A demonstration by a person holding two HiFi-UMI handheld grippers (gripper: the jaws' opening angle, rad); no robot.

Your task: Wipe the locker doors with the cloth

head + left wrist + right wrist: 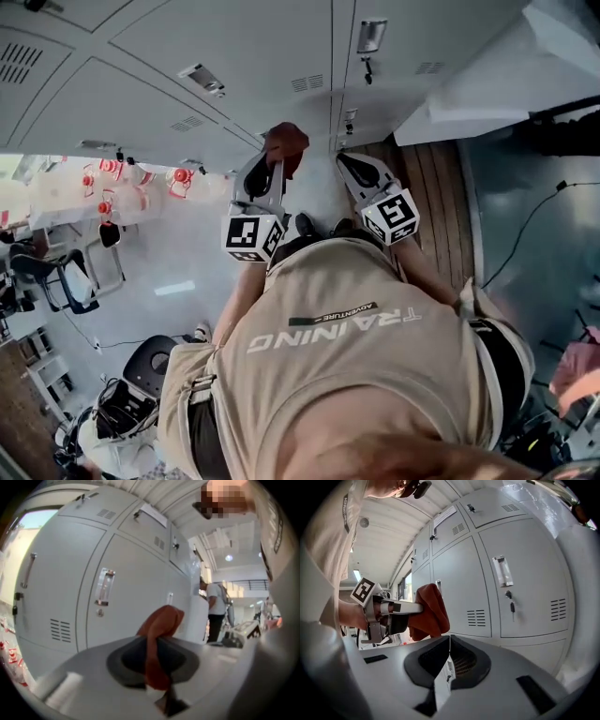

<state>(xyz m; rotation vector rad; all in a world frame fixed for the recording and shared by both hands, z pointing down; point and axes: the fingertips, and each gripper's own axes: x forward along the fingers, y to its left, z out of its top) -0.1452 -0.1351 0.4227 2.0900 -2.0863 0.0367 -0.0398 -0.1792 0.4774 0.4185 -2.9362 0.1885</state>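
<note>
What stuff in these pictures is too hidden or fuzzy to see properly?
Head view: whether the rust-red cloth touches the grey metal locker doors; the cloth itself covers that spot.
Right gripper view: the print on the white label, too small to read.
Left gripper view: the doors' bottoms, hidden behind the left gripper and its body.

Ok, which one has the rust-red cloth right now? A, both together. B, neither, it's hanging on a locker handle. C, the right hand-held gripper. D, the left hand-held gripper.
D: the left gripper view shows the left hand-held gripper with its jaws closed on the cloth, while the right hand-held gripper has its jaws together on nothing.
</note>
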